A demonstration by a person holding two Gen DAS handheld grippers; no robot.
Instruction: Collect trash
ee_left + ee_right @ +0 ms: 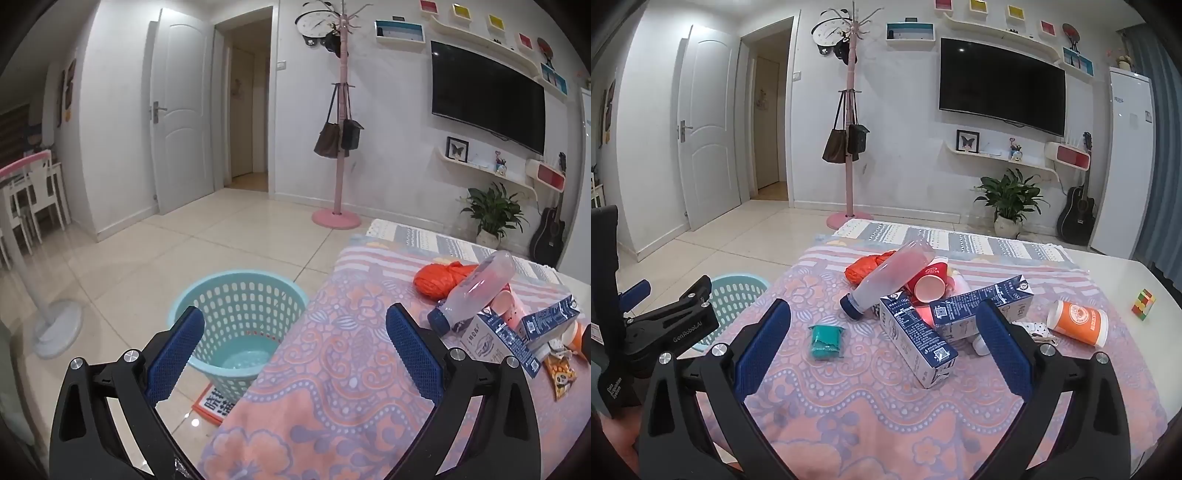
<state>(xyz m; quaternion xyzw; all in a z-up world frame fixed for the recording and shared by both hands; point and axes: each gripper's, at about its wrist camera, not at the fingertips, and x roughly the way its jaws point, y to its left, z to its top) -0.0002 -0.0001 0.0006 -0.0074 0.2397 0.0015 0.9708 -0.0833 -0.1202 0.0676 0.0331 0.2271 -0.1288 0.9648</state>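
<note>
A pile of trash lies on the patterned tablecloth point(868, 398): a clear plastic bottle point(890, 277), two blue milk cartons point(916, 343) point(982, 306), a red paper cup point(929, 284), an orange bag point(866, 267), an orange cup point(1076, 323) and a small green packet point(825, 341). A light-blue basket point(240, 325) stands on the floor left of the table. My left gripper point(295, 347) is open and empty over the table's left edge, near the basket. My right gripper point(882, 343) is open and empty, hovering before the pile.
A colourful cube point(1144, 303) sits on the bare table at the right. A snack wrapper point(561, 376) lies by the cartons. A pink coat stand point(341, 147), a fan base point(55, 328), a plant point(1010, 201) and a guitar point(1078, 210) stand around the room.
</note>
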